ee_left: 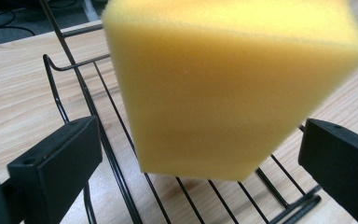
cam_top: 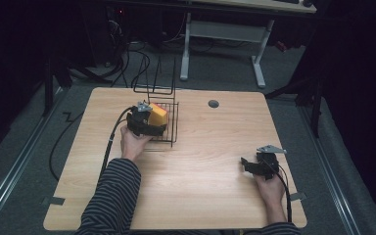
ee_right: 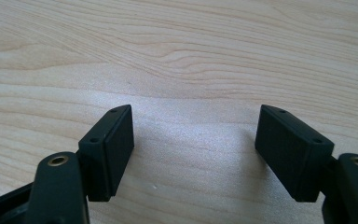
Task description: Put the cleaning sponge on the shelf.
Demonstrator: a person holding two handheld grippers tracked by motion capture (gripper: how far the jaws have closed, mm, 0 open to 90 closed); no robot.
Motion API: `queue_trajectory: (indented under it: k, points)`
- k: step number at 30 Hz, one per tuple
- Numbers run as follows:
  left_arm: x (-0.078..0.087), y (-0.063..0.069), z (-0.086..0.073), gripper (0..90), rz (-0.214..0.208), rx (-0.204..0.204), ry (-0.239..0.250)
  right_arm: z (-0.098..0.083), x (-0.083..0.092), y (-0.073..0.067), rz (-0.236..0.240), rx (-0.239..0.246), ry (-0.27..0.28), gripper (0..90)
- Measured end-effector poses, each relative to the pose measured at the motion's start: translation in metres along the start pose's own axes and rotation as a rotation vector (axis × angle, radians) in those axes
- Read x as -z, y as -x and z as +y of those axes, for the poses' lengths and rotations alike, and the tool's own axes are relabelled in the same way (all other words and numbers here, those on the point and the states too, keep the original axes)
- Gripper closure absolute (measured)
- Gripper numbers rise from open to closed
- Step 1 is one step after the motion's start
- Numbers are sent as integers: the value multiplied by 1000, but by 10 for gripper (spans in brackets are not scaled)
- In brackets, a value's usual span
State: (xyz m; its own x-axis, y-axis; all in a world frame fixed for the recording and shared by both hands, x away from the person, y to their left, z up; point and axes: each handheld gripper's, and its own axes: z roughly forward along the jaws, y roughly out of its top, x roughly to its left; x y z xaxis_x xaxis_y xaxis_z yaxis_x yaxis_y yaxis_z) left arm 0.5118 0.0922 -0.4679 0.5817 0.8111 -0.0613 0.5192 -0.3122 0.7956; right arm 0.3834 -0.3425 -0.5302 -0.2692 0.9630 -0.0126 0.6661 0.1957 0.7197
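While the left gripper [ee_left: 200,154] stands with its 2 jaws spread wide and clear of the foam on both sides, the yellow sponge [ee_left: 223,88] sits straight ahead between them, on the floor of the black wire rack [ee_left: 121,154]. From this gripper the sponge's long axis runs up and away, leaning to the right, so the block looks released, and backing straight out seems the safe move. The right gripper [ee_right: 193,149], also spread and empty, rests over bare table [ee_right: 177,56], well apart, so the left hand [cam_top: 133,143] is far nearer.
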Motion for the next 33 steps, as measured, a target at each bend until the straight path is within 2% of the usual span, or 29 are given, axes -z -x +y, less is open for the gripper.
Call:
queue_trajectory:
  k: [17,21,25,33]
  points:
    - [24,0,-9,0,-17,-11,35,0,0,0,0,3,1,284]
    - [30,-2,-12,1,-17,2,45,0,0,0,0,2,1,284]
    - [38,-2,-16,1,-19,-9,46,0,0,0,-1,2,1,284]
    - [52,-5,-21,22,-25,6,71,0,0,0,0,2,1,284]
